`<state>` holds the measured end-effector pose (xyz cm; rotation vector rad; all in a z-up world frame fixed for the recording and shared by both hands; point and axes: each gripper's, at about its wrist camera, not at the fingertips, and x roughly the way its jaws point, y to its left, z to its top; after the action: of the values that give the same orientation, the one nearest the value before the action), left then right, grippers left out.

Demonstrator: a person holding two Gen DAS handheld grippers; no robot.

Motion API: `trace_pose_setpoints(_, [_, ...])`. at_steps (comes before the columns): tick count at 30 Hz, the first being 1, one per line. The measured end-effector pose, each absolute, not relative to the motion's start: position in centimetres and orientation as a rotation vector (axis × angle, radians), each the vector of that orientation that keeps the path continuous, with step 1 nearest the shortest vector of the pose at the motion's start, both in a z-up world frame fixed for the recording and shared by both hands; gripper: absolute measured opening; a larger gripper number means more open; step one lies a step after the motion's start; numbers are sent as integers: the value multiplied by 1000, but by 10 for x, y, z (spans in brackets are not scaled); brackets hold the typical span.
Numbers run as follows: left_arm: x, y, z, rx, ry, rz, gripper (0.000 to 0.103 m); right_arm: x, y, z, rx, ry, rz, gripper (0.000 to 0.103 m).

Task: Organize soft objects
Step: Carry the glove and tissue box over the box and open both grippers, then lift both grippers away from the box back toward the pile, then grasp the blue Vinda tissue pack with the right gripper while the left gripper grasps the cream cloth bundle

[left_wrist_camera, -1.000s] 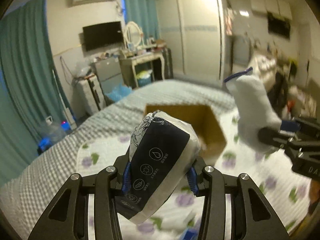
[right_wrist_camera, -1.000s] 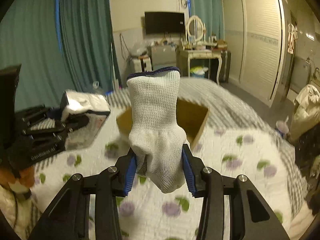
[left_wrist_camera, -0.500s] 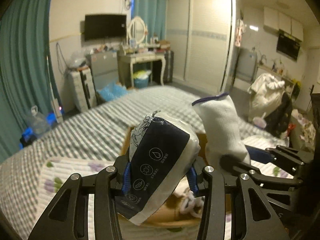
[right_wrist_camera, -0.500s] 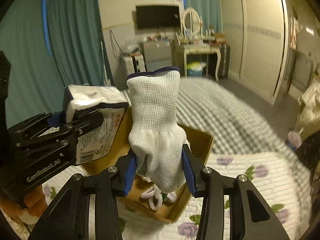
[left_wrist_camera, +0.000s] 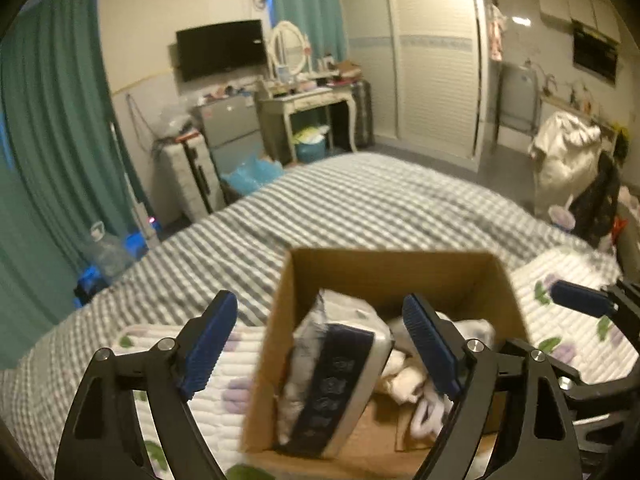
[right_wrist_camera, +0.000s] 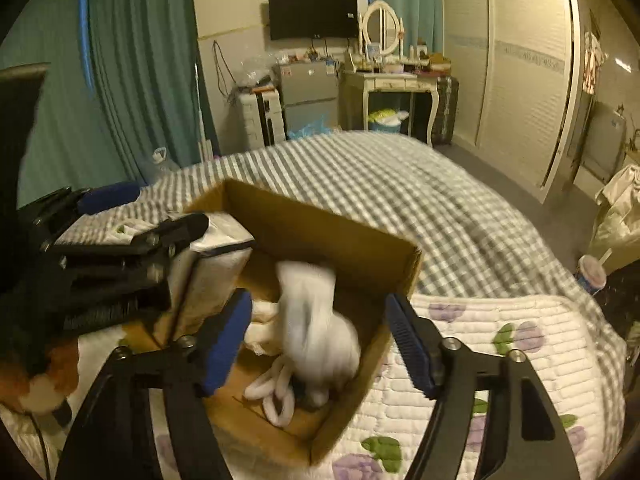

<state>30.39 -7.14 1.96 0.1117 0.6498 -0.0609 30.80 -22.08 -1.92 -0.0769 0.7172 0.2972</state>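
Both grippers hung over the cardboard box point(left_wrist_camera: 384, 268) on the bed point(left_wrist_camera: 360, 200), each with its fingers spread wide and nothing between the pads.

The left gripper point(left_wrist_camera: 320, 344) sat above the box's near-left corner. Below it the tissue pack point(left_wrist_camera: 336, 380) – white w/ a dark blue band – stood tilted inside the box against the left wall, not touching either pad. In the right wrist view the same tissue pack point(right_wrist_camera: 212, 264) leaned at the box's left side, w/ the left gripper's black frame point(right_wrist_camera: 120, 252) partly in front of it.

The right gripper point(right_wrist_camera: 320, 344) was over the box's near-right part. The white glove point(right_wrist_camera: 316, 320) lay in the box between its fingers' line of sight – blurred, so whether it had settled on the bottom cannot be told. Beside it lay other white soft items point(right_wrist_camera: 276, 396), looped, near the front wall; their exact kind was unclear.

The box point(right_wrist_camera: 360, 248) rested partly on a white quilt w/ purple flowers point(right_wrist_camera: 500, 344), which covered the near end of the grey-striped bed. A dresser w/ oval mirror point(right_wrist_camera: 384, 64) stood by the far wall.
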Motion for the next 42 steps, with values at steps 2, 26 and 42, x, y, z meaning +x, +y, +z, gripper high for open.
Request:
trace_pose_setpoints(2, [287,-67,46,99,621,-58,86,295,-225,0,-78,694,285,75])
trace_pose_setpoints(26, [19,5,87,148,519,12,101,-1,-175,109,-220,490,349,103])
trace_pose_setpoints(42, [21,46,-82,75,739,106,101,44,-104,-134,-200,822,508,101])
